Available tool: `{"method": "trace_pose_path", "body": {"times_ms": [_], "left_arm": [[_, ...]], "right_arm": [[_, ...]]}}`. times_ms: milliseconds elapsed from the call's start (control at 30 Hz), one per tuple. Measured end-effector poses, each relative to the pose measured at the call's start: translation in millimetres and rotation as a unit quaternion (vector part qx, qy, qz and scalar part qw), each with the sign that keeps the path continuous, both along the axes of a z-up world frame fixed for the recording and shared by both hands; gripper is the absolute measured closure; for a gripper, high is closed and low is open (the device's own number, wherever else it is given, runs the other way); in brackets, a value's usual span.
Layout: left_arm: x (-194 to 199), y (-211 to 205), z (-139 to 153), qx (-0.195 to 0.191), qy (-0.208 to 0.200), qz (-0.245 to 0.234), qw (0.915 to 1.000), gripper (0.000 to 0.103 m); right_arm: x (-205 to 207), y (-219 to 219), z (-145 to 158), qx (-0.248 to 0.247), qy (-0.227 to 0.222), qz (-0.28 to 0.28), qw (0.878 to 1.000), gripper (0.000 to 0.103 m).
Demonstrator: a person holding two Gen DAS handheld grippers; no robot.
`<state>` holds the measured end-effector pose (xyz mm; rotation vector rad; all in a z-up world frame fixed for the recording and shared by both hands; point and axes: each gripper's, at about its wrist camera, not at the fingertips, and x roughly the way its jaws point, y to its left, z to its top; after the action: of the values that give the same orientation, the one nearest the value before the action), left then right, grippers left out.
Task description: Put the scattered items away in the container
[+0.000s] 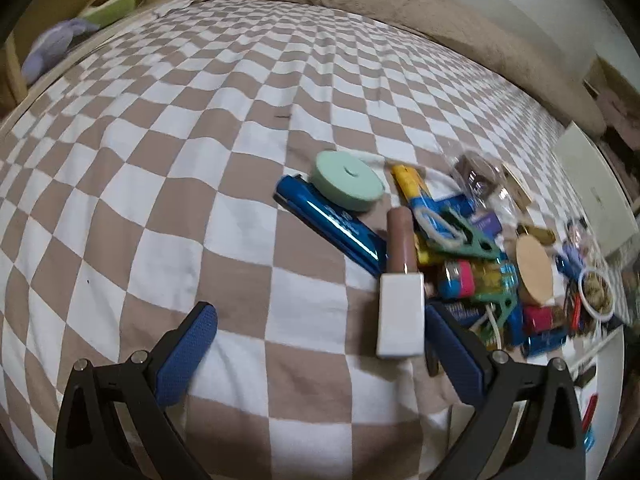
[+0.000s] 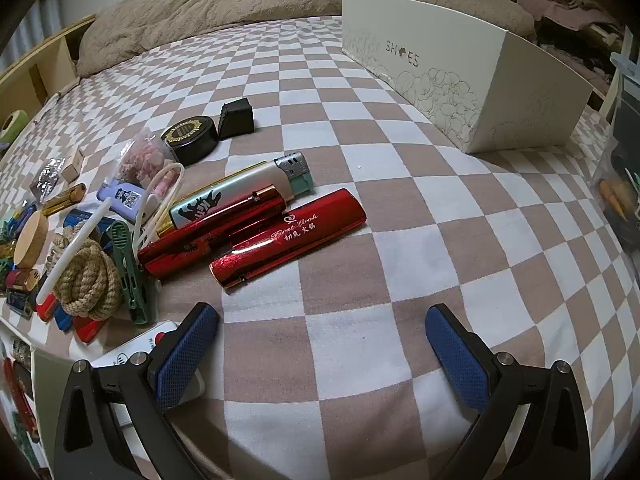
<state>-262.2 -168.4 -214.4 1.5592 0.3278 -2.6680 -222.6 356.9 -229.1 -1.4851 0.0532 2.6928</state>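
A pile of small items lies on a checkered bedsheet. In the left wrist view I see a pink lip gloss tube with a white cap (image 1: 400, 280), a blue lighter (image 1: 332, 222) and a mint round case (image 1: 347, 180). My left gripper (image 1: 320, 332) is open, just short of the white cap. In the right wrist view two red lighters (image 2: 290, 238), a white lighter (image 2: 244, 192), a rope knot (image 2: 86, 280) and a green clip (image 2: 130, 268) lie ahead to the left. My right gripper (image 2: 322, 332) is open and empty. A white shoe box (image 2: 460, 72) stands at the far right.
A tan blanket (image 2: 224, 4) lies bunched along the back of the bed. A black round tin (image 2: 192, 138) and a black cap (image 2: 238, 116) sit behind the pile. The bed's edge drops off at the left in the right wrist view. A wooden shelf (image 2: 36, 68) stands beyond.
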Motion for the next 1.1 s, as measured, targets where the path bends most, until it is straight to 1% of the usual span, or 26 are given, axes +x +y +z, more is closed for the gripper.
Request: {"method": "trace_pose_path", "body": {"times_ms": [100,233,300,367,433,467,500,600,667,700,733,767,800,833,933,1000,1033,1100], "left_arm": [[-8,0,-2,-0.006,-0.001,0.017,0.9998,0.0],[-8,2,-1,-0.009,-0.004,0.026,0.9996,0.0],[-9,-1,3,-0.017,-0.004,0.044,0.9989,0.0],[-2,-9,8,-0.05,0.0,0.083,0.9953,0.0],[7,-23,12,-0.089,-0.001,0.124,0.9884,0.0],[9,-30,12,-0.097,-0.004,0.139,0.9856,0.0],[12,-36,11,-0.089,-0.004,0.146,0.9853,0.0],[24,-47,17,-0.022,0.025,0.142,0.9893,0.0],[31,-45,23,0.038,0.051,0.108,0.9921,0.0],[33,-43,26,0.065,0.057,0.089,0.9923,0.0],[34,-39,27,0.082,0.058,0.07,0.9924,0.0],[34,-33,27,0.091,0.057,0.051,0.993,0.0],[31,-26,26,0.089,0.053,0.035,0.994,0.0],[29,-18,24,0.077,0.046,0.021,0.9957,0.0],[23,4,16,0.008,0.021,-0.01,0.9997,0.0],[18,12,6,-0.032,0.003,-0.02,0.9993,0.0],[15,14,4,-0.044,-0.001,-0.022,0.9988,0.0],[13,16,2,-0.054,-0.004,-0.017,0.9984,0.0]], "right_arm": [[1,1,0,0.0,0.0,0.0,1.0,0.0],[1,1,0,0.0,0.0,-0.001,1.0,0.0],[1,1,0,0.0,0.001,-0.001,1.0,0.0],[1,1,0,-0.001,0.001,-0.001,1.0,0.0],[1,1,0,0.0,0.001,-0.001,1.0,0.0],[1,1,0,-0.001,0.001,-0.001,1.0,0.0],[1,1,0,0.0,0.001,-0.001,1.0,0.0],[2,1,0,0.0,0.001,-0.001,1.0,0.0],[2,1,0,0.0,0.001,-0.001,1.0,0.0],[2,1,0,-0.001,0.001,-0.002,1.0,0.0],[2,1,0,-0.001,0.001,-0.002,1.0,0.0],[2,1,0,-0.002,0.001,-0.002,1.0,0.0],[1,1,0,-0.003,0.001,-0.002,1.0,0.0],[1,1,0,-0.004,0.001,-0.002,1.0,0.0],[2,3,1,-0.008,0.002,-0.003,1.0,0.0],[2,2,1,-0.006,0.002,-0.002,1.0,0.0],[2,3,0,-0.004,0.001,-0.002,1.0,0.0],[2,3,0,-0.005,-0.001,-0.002,1.0,0.0]]}}
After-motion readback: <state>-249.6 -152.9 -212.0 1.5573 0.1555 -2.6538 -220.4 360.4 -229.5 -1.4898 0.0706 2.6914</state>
